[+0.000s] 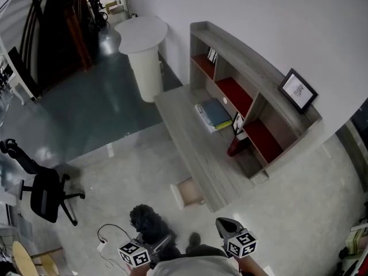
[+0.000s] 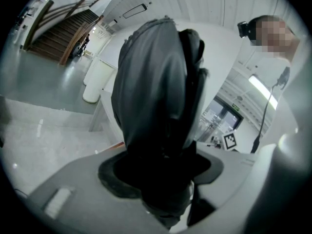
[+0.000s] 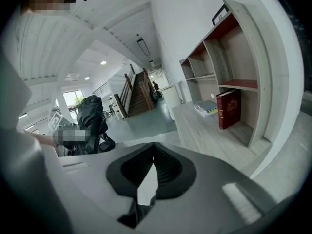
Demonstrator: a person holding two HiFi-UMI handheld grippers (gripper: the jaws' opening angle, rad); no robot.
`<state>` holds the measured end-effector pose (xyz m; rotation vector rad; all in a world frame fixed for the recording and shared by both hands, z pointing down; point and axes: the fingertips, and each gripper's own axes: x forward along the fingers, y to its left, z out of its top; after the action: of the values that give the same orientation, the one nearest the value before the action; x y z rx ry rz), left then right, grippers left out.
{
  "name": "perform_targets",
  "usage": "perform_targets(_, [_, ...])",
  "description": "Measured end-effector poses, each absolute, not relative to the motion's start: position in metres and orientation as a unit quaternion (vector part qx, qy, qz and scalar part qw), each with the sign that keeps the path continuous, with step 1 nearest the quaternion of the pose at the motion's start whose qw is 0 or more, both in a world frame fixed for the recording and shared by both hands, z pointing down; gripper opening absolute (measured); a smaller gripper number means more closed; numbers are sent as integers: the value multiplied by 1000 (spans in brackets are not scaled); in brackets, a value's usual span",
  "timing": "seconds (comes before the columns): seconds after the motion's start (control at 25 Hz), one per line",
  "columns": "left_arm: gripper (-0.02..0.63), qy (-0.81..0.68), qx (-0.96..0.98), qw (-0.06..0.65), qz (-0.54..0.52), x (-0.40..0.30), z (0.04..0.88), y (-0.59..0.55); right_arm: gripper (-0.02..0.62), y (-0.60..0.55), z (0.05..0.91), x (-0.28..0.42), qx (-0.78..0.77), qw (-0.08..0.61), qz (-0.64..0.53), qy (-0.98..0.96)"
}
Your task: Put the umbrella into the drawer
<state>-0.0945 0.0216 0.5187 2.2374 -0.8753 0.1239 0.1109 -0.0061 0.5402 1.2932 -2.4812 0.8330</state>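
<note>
Rising from between the jaws of the left hand-held gripper (image 2: 158, 179), the folded black umbrella (image 2: 156, 91) is clamped at its lower end, and its bundled canopy fills that gripper's view. The right hand-held gripper (image 3: 153, 152) is alongside, its jaws together at the tips with nothing between them. Ahead, a pale drawer (image 1: 187, 193) stands pulled out from the bench (image 1: 192, 148), apart from both grippers.
</note>
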Motion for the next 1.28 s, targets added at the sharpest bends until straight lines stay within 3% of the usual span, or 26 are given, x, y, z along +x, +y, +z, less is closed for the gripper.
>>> perform_targets(1.28, [258,-88,902,371,200,-147,611,-122,6,-75,570,47,624,127,302,-709])
